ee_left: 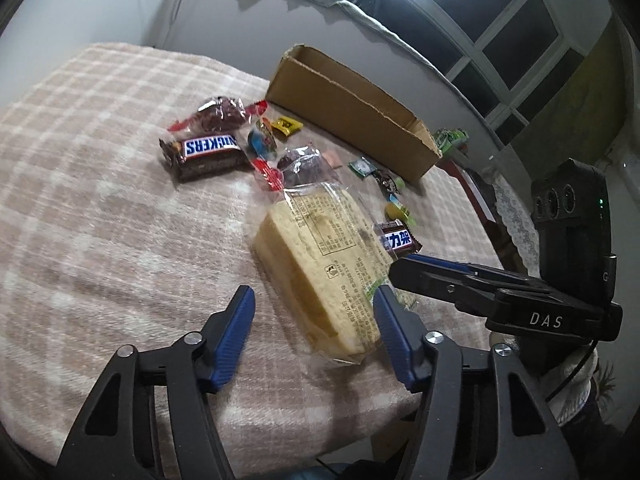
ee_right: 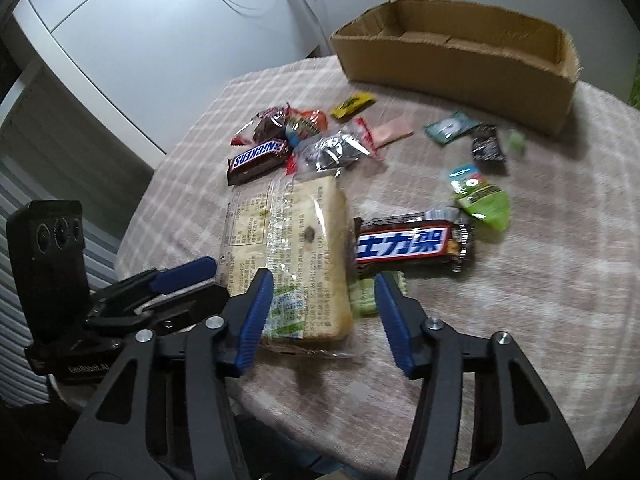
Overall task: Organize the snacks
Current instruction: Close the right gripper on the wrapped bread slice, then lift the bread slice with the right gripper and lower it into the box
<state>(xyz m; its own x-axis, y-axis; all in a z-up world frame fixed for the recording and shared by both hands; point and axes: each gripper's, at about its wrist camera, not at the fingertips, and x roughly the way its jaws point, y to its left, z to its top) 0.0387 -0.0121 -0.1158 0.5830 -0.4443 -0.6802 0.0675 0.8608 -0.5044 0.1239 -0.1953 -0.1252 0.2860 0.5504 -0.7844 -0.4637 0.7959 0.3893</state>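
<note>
Wrapped cake (ee_left: 320, 268) (soft, slippery film) liable to squash or slide if both released tongs, left gripper (ee_left: 314, 336) and right gripper (ee_right: 322, 316), clench unevenly.

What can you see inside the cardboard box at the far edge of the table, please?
The cardboard box shows only bare floor flaps in the right wrist view; its near wall hides the front strip of floor.

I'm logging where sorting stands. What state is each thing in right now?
Box: open top, nothing visible inside.
Cake: sealed in its wrapper, lying flat on the cloth.
Snickers: wrapped, lying on the cloth, outside the box.
Chinese-label bar: wrapped, lying beside the cake.
Small candies: wrapped, scattered, none boxed.
Left tongs: open, holding nothing.
Right tongs: open, holding nothing.
</note>
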